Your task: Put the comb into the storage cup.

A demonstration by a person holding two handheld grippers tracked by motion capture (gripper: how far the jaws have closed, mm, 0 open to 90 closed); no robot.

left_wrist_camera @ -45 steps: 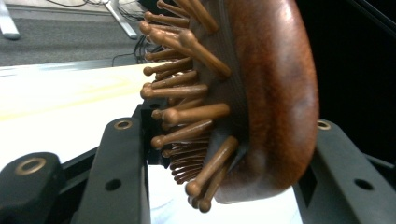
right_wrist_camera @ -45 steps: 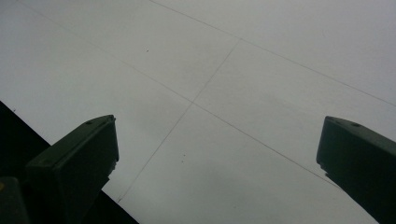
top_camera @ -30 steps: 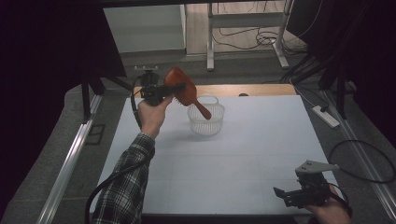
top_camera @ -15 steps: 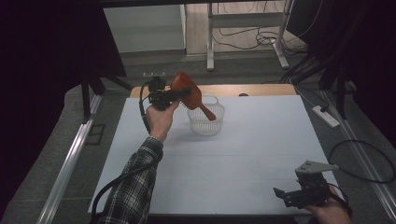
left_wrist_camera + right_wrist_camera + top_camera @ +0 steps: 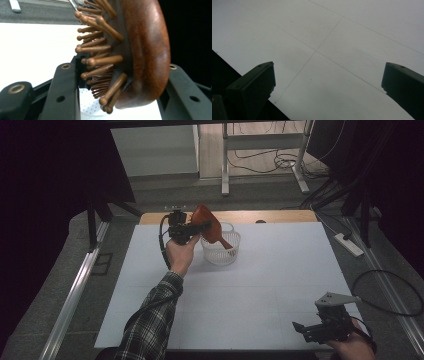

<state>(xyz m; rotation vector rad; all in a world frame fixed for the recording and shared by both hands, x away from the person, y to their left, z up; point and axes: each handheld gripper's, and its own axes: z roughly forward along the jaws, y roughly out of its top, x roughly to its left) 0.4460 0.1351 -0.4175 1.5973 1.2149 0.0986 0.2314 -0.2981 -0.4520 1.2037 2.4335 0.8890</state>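
My left gripper (image 5: 197, 227) is shut on the head of a brown wooden hairbrush (image 5: 208, 225). The brush tilts down, its handle reaching into a white perforated basket (image 5: 222, 255) at the back middle of the table. In the left gripper view the brush head (image 5: 140, 55) stands between the two black jaws, its wooden bristles (image 5: 98, 62) pointing left, and a bit of the basket (image 5: 91, 106) lies below. My right gripper (image 5: 312, 330) rests near the table's front right corner, jaws wide apart with nothing between them; the right gripper view has just bare table (image 5: 332, 50) between its jaws.
The white table (image 5: 280, 270) ends in a wooden strip (image 5: 270, 216) at the back. A power strip (image 5: 350, 245) lies on the floor at the right, and cables run behind. A metal rail (image 5: 75, 290) runs along the left side.
My left hand has moved right and down with the hairbrush, bringing its handle into the basket. The right gripper has stayed where it was.
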